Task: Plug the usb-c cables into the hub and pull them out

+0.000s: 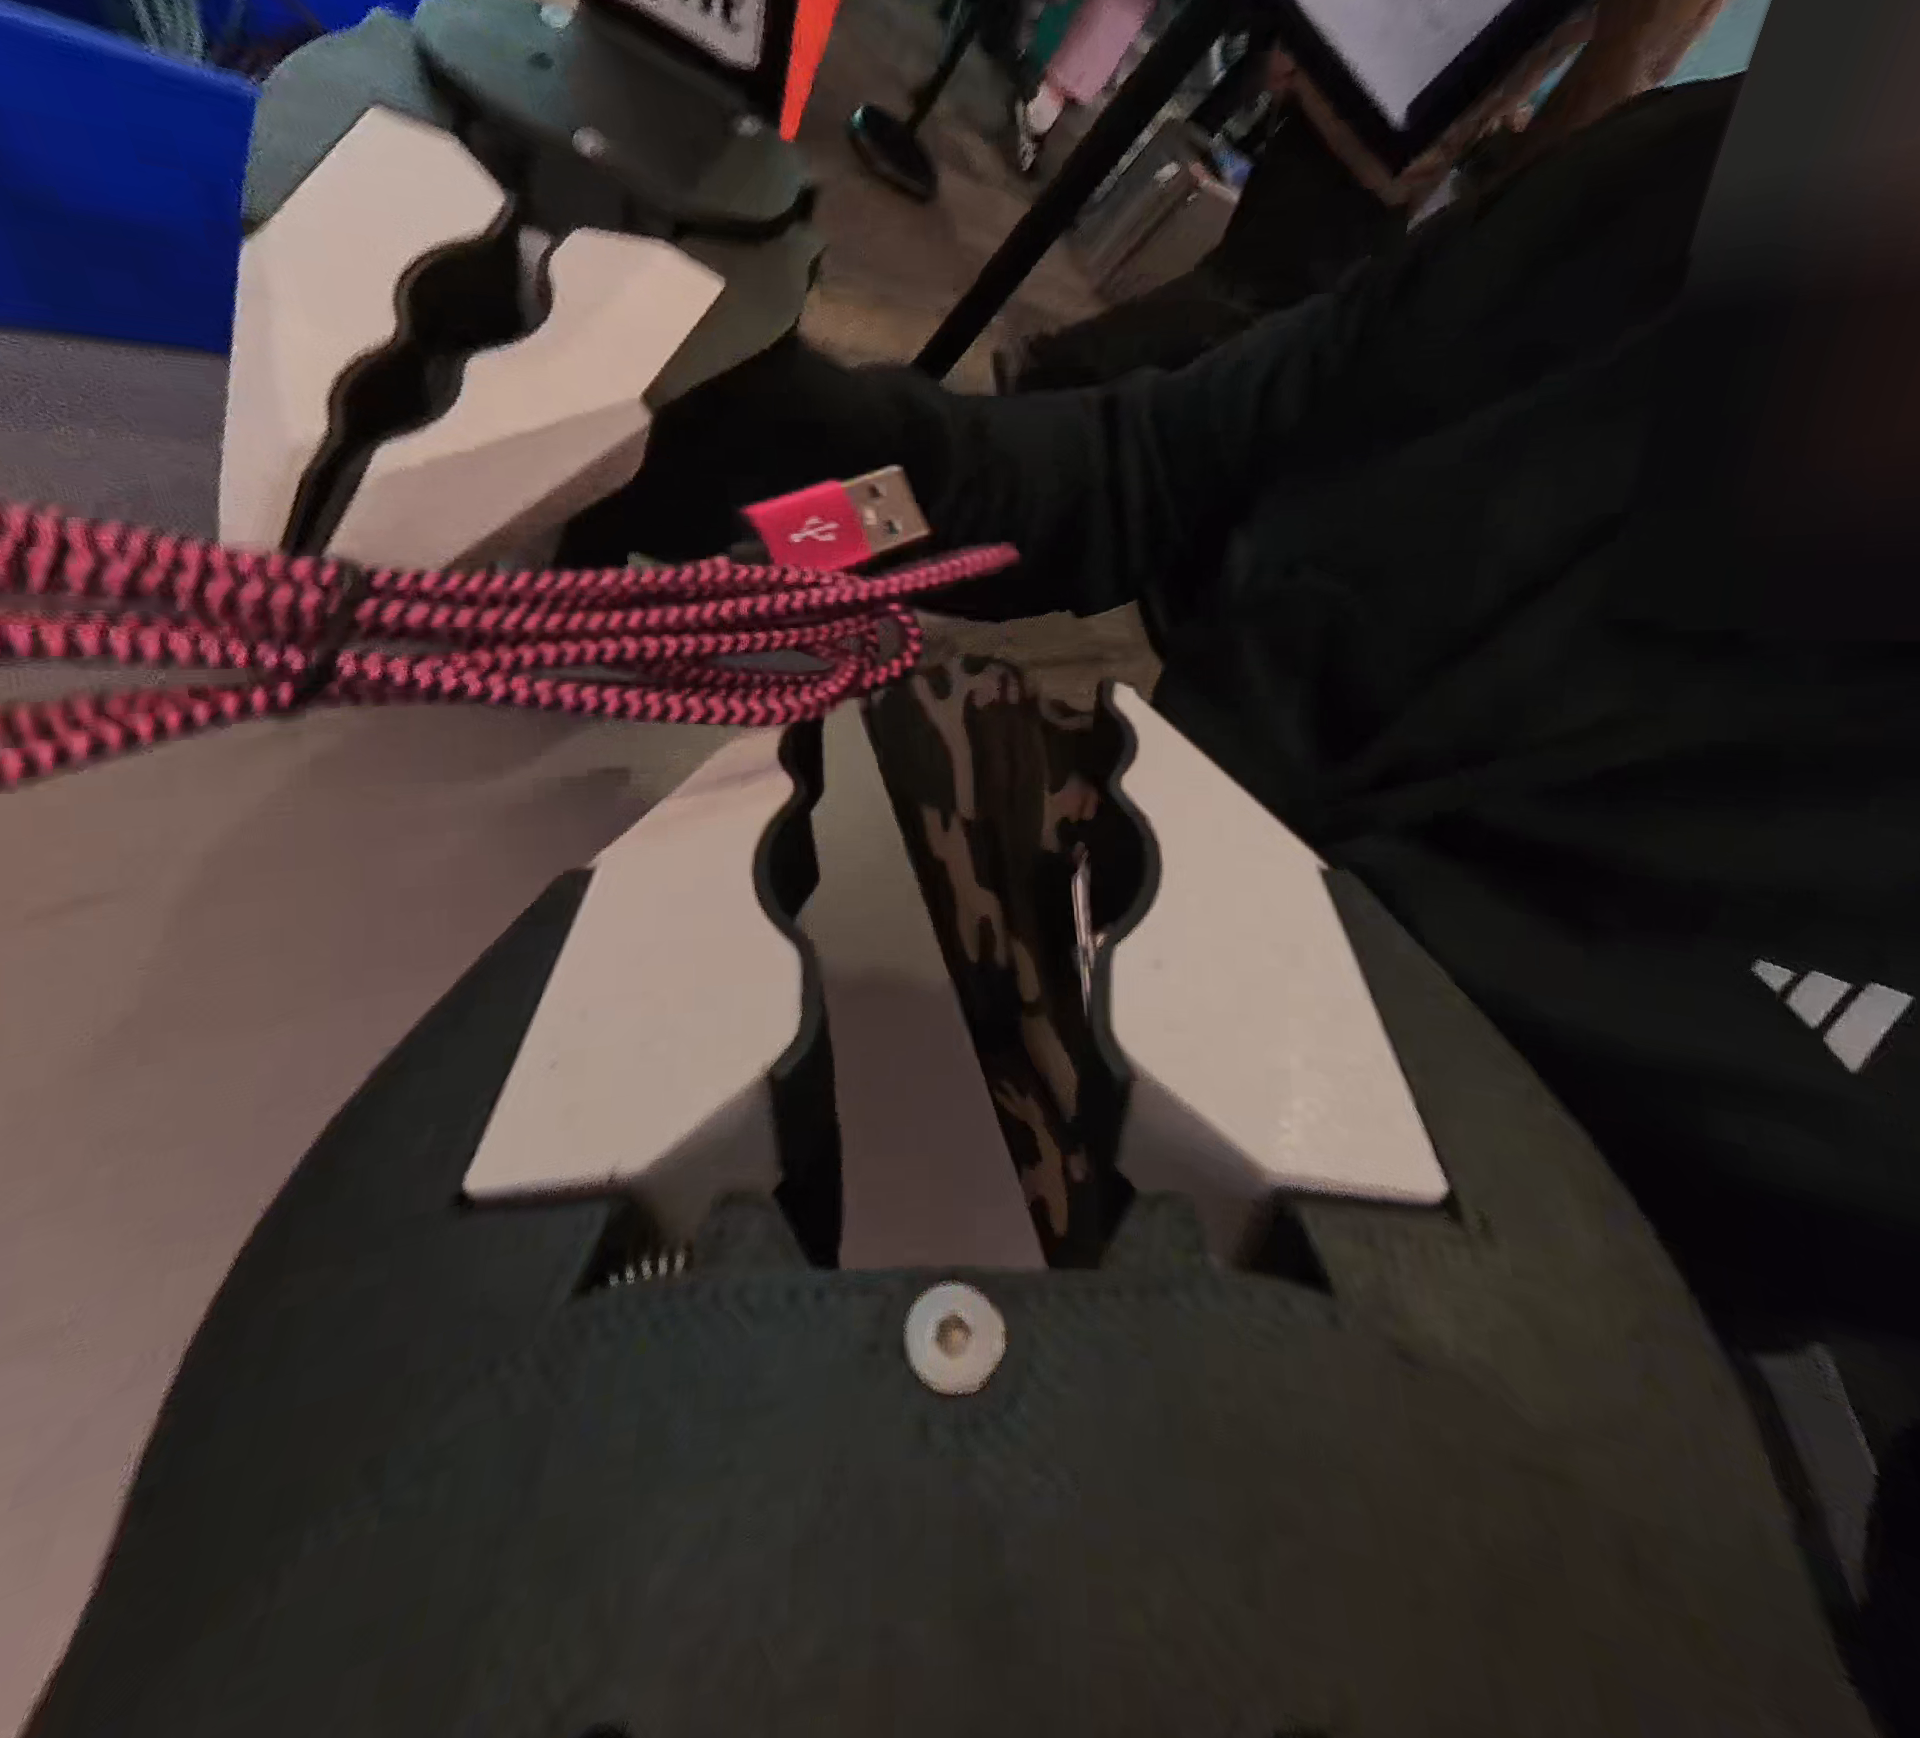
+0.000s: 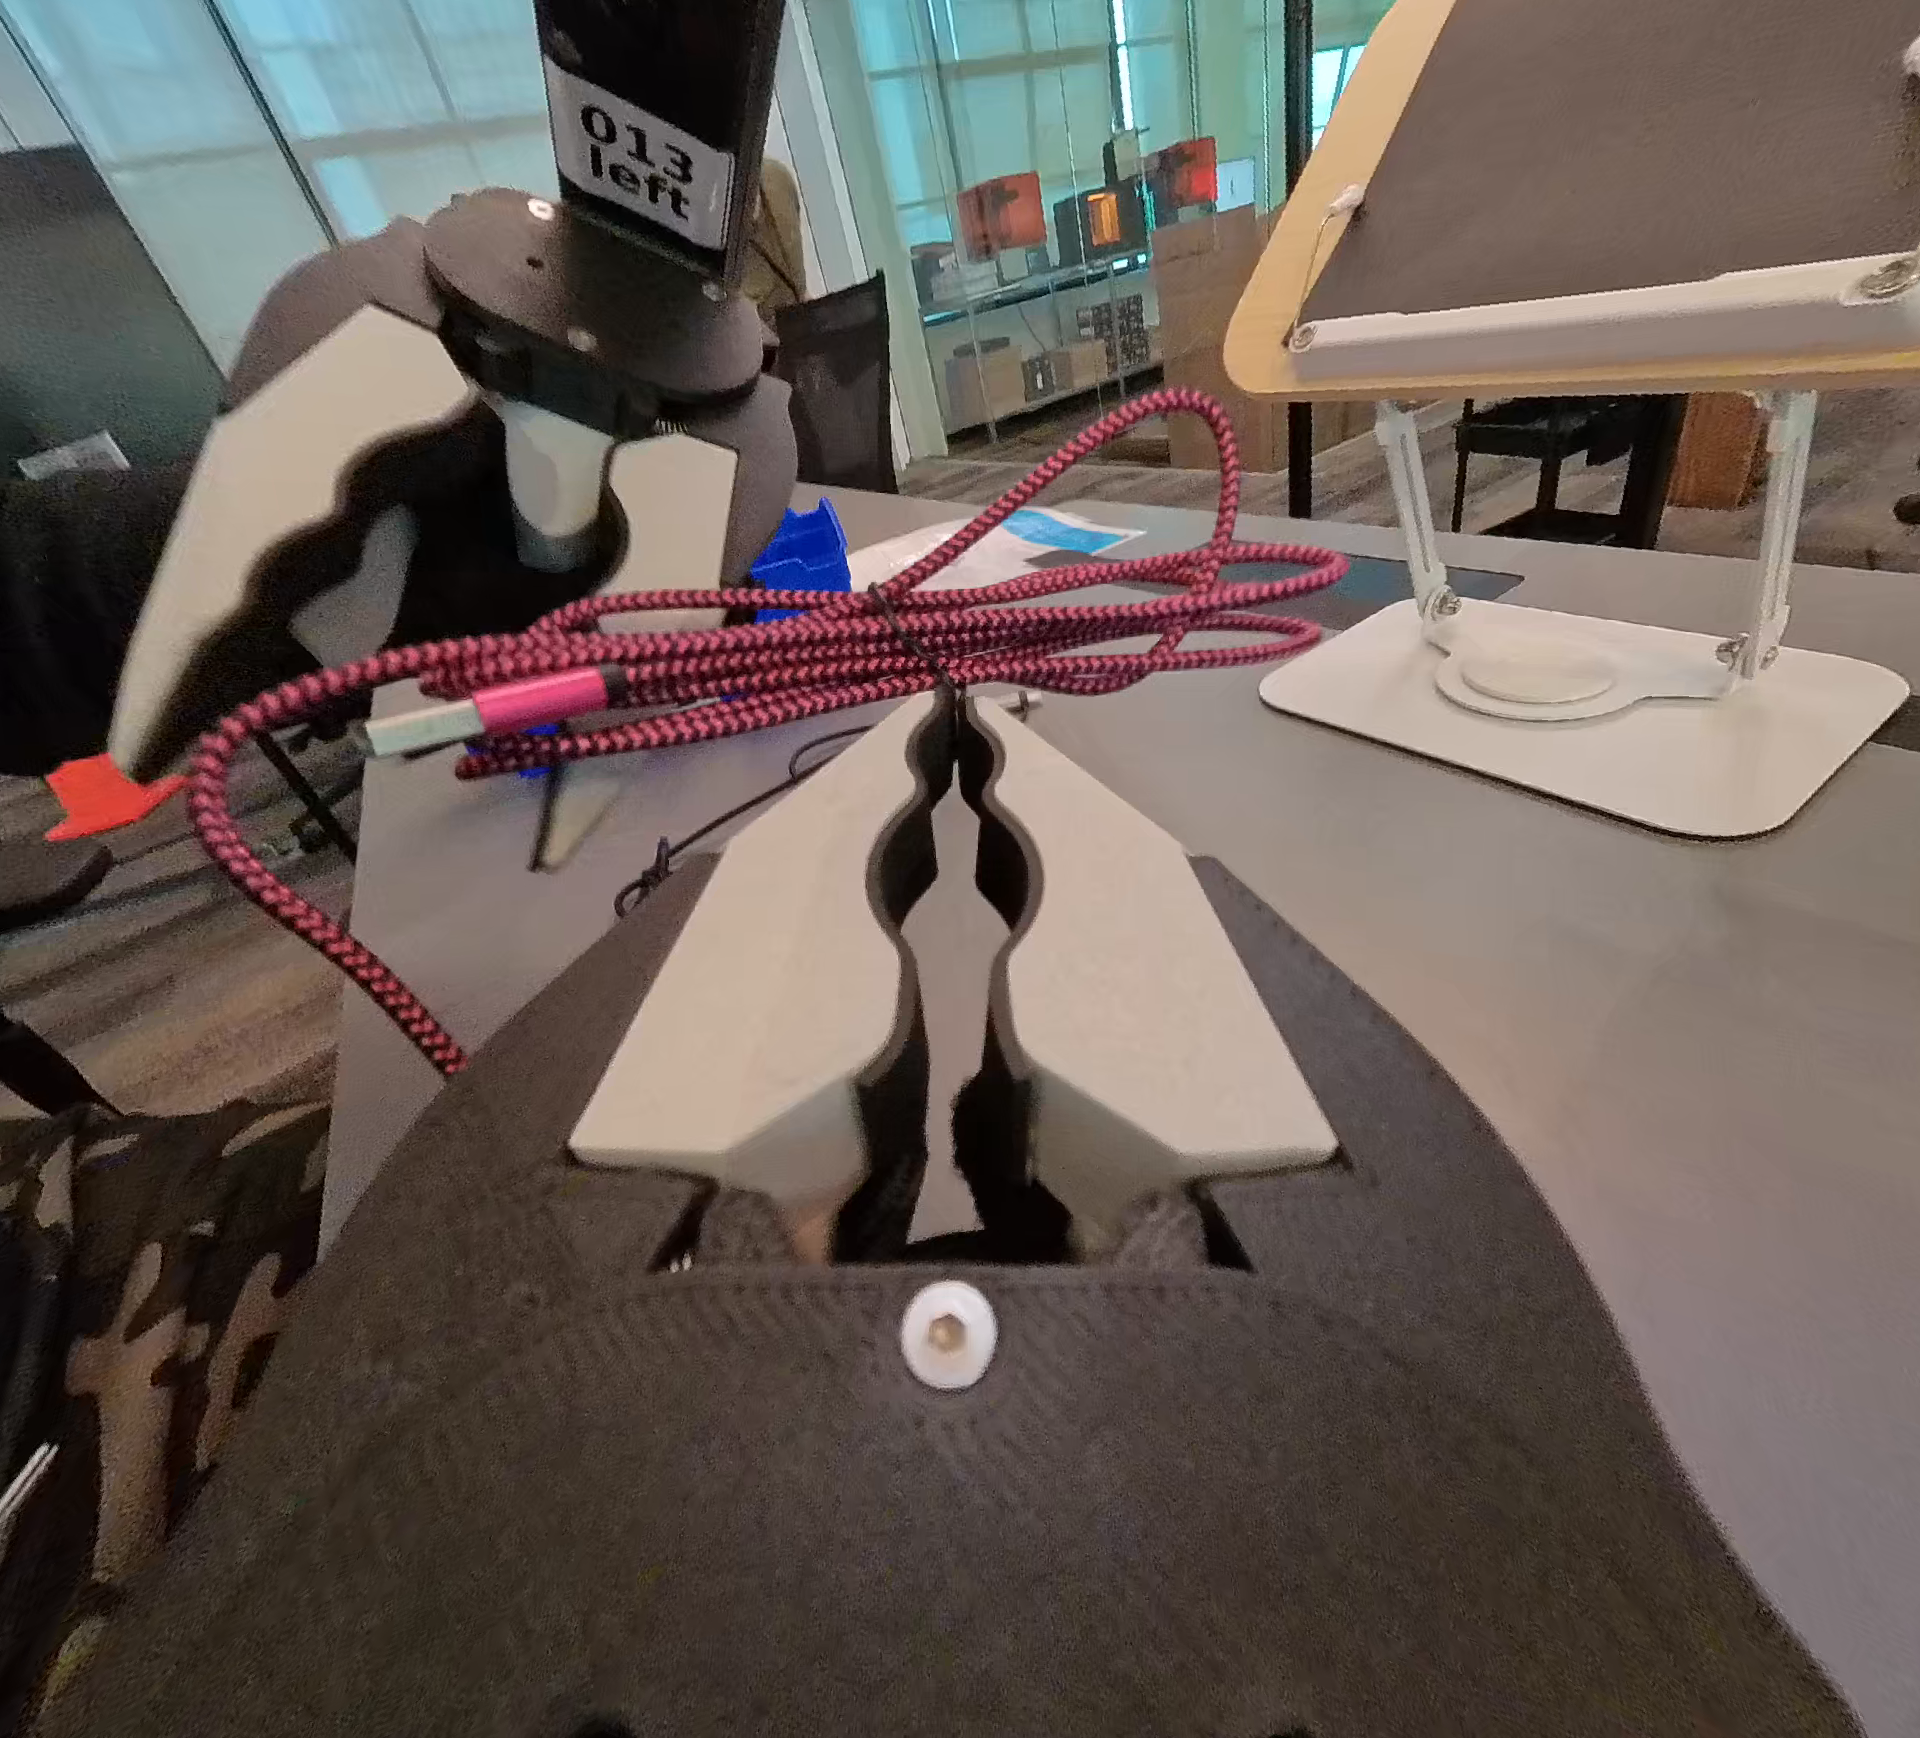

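**Tied cable bundle pinched at the right claw's tips, left claw empty beside it**

The right gripper (image 2: 951, 722), two pale grey wedge-shaped fingers with wavy black rubber-like inner edges in a textured black printed body, was closed to a narrow slit, and its tips pinched the pink-and-black braided cable bundle (image 2: 883, 639) right where a thin black tie cinched the loops together. From that tie the bundle's long axis ran crosswise to the fingers: rounded loop ends stuck out to one side, towards the white metal laptop stand (image 2: 1579, 712), and the loose ends to the other, towards the left gripper (image 1: 961, 722). The flat silver plug with a glossy pink metallic sleeve (image 2: 488, 712) pointed away from the tie on that side, and one loose strand drooped below it in a limp curve. That made the left gripper the nearer one to the plug; its fingers stood parted, holding nothing, the loop ends crossing just ahead of its tips in its own view. I could not make out a small oval usb-c end, nor any hub. The matte grey tabletop (image 2: 1455, 961) lay beneath the bundle, which looked lifted clear of it. A blue plastic bin (image 1: 114, 161) sat beyond the tie. By my reckoning the bundle needed untying first.
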